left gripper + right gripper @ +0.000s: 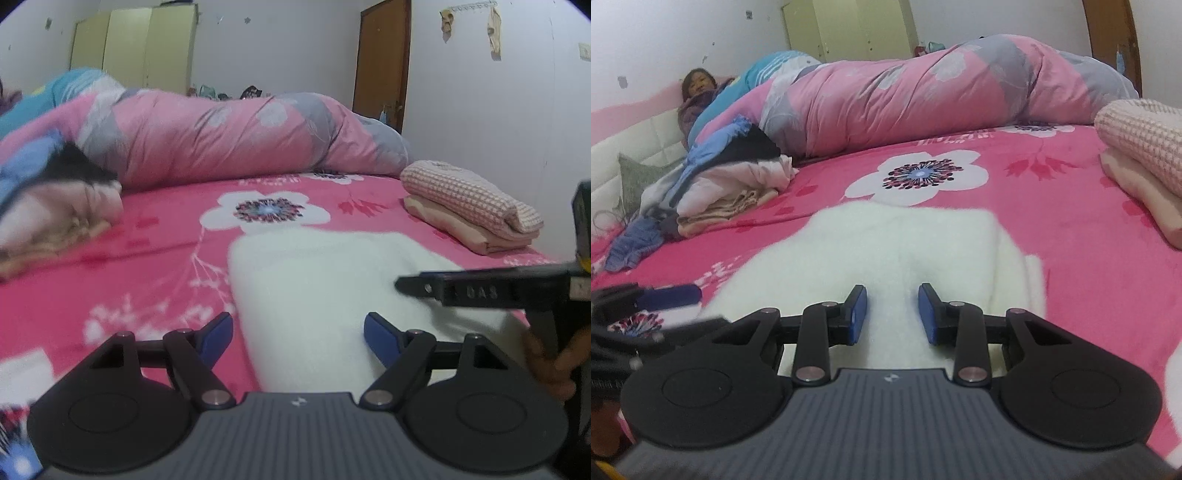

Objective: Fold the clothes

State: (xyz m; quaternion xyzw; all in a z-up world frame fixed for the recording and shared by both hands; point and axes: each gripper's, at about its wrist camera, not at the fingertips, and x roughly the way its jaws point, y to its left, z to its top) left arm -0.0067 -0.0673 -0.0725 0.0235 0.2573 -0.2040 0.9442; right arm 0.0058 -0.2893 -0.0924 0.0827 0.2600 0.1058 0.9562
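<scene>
Progress: a stack of folded clothes (476, 210) sits on the bed (155, 258) to the right of the white garment (314, 280), checked pink piece on top, a peach piece under it. That much looks done. To the left of the white garment, near the rolled pink duvet (923, 96), lies an unsorted heap of clothes (713, 192) in blue, black, pale pink and tan; that is still to fold, by my reading.

White garment: fluffy, spread on the bed just in front of both tools, between the folded stack and the heap. In the right wrist view its right side seems to be doubled over itself, so a fold may be under way; I cannot say how many folds it has had.

Left hand-held gripper (298, 338): jaws wide apart, nothing between the pads, released. It hangs over the near left edge of the white garment; contact cannot be told.

Right hand-held gripper (892, 314): jaws narrowed but with a clear gap, pads not pressing on anything. White fabric shows in the gap below; whether a ridge of it rises between the pads is unclear. I take it as holding nothing.
</scene>
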